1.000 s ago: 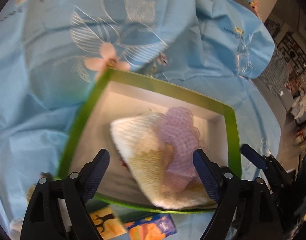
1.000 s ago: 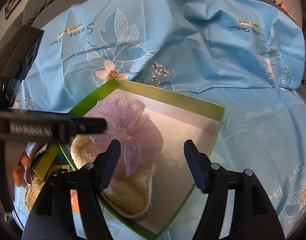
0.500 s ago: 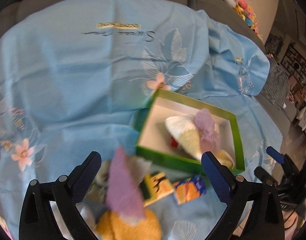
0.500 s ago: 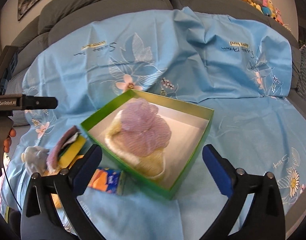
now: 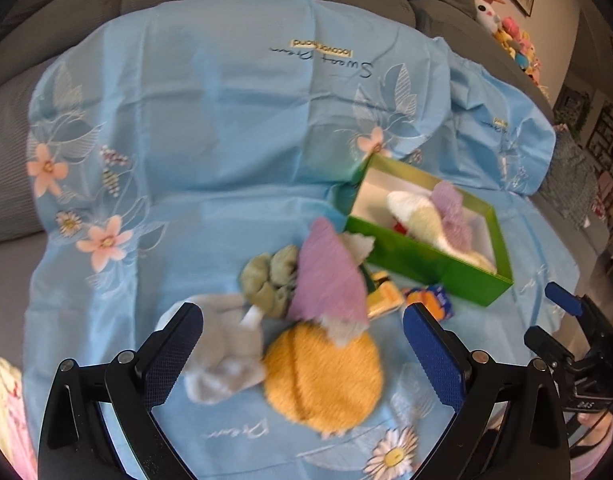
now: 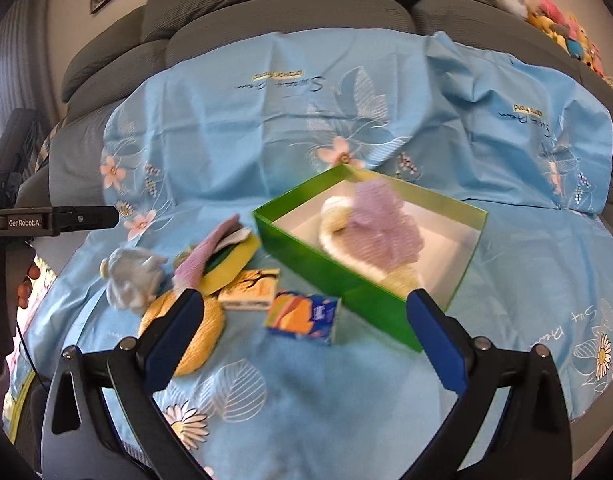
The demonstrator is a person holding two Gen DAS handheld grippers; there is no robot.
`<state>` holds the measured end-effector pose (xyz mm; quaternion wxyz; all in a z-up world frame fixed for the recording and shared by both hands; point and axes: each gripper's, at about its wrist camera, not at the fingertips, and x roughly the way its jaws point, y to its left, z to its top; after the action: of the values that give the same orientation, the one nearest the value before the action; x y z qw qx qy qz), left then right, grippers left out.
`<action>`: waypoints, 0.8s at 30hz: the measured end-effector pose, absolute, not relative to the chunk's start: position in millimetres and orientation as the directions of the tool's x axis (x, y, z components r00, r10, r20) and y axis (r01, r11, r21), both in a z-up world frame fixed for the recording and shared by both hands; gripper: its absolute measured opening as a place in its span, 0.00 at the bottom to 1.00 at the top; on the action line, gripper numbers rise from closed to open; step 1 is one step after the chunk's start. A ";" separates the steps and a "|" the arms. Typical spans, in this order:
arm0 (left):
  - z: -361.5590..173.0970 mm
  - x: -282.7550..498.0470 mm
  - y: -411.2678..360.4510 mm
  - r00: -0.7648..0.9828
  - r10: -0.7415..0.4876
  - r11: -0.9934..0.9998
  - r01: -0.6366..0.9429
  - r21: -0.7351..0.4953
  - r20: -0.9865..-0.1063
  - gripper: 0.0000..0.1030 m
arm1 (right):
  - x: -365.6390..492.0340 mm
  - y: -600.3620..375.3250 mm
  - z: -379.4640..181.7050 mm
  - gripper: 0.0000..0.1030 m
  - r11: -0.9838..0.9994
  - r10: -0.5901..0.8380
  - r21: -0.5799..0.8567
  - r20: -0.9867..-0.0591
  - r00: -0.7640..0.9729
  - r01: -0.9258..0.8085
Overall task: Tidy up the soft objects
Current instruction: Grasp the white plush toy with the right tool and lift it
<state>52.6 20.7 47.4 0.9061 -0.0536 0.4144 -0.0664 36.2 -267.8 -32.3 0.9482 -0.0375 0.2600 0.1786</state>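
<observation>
A green box [image 5: 418, 258] [image 6: 306, 254] sits on the blue sheet and holds a cream knitted piece [image 5: 418, 216] with a purple mesh puff [image 6: 382, 220] on top. Left of the box lies a pile: a purple cloth [image 5: 330, 280], an orange round sponge [image 5: 326, 376], a grey-white plush [image 5: 226, 360] and olive socks [image 5: 268, 276]. My left gripper [image 5: 302, 348] is open and empty above the pile. My right gripper [image 6: 304, 328] is open and empty in front of the box.
Two small cartons lie by the box: an orange-blue one [image 6: 304, 316] and a yellow one [image 6: 250, 288]. The blue floral sheet [image 6: 266, 128] covers a grey sofa [image 6: 266, 12]. Plush toys [image 6: 562, 20] sit on the sofa back at right.
Both grippers have pulled back and up from the box. The views went from close over the box to the whole sheet with the pile in front of the left gripper.
</observation>
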 end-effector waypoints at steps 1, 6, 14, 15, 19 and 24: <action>44.8 47.6 23.9 0.650 -0.158 0.986 0.070 -0.148 -0.744 0.97 | 33.0 -263.0 -35.5 0.98 0.929 0.328 0.019 -0.510 0.795 -0.371; 27.5 30.3 47.6 0.664 -0.090 0.991 -0.018 -0.136 -0.742 0.97 | 21.0 -235.9 -57.7 0.98 0.895 0.387 0.026 -0.544 0.744 -0.446; -12.5 29.4 87.8 0.608 -0.083 0.971 -0.127 -0.200 -0.790 0.97 | 16.3 -175.4 -93.8 0.98 0.799 0.518 0.077 -0.591 0.618 -0.597; -17.7 31.2 94.1 0.601 -0.095 0.966 -0.138 -0.221 -0.794 0.97 | 17.0 -165.5 -97.3 0.98 0.784 0.534 0.082 -0.595 0.601 -0.615; -29.9 37.5 108.2 0.588 -0.146 0.947 -0.149 -0.284 -0.796 0.97 | 21.4 -128.3 -102.2 0.98 0.734 0.574 0.068 -0.595 0.563 -0.676; -39.9 53.1 126.4 0.575 -0.210 0.924 -0.148 -0.354 -0.791 0.97 | 45.2 -80.5 -99.6 0.98 0.692 0.603 0.060 -0.596 0.530 -0.720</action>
<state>53.1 126.4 -39.9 0.8658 -0.1947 0.4606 -0.0179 45.2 -80.5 -99.6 0.8693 -0.0971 0.3004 0.3804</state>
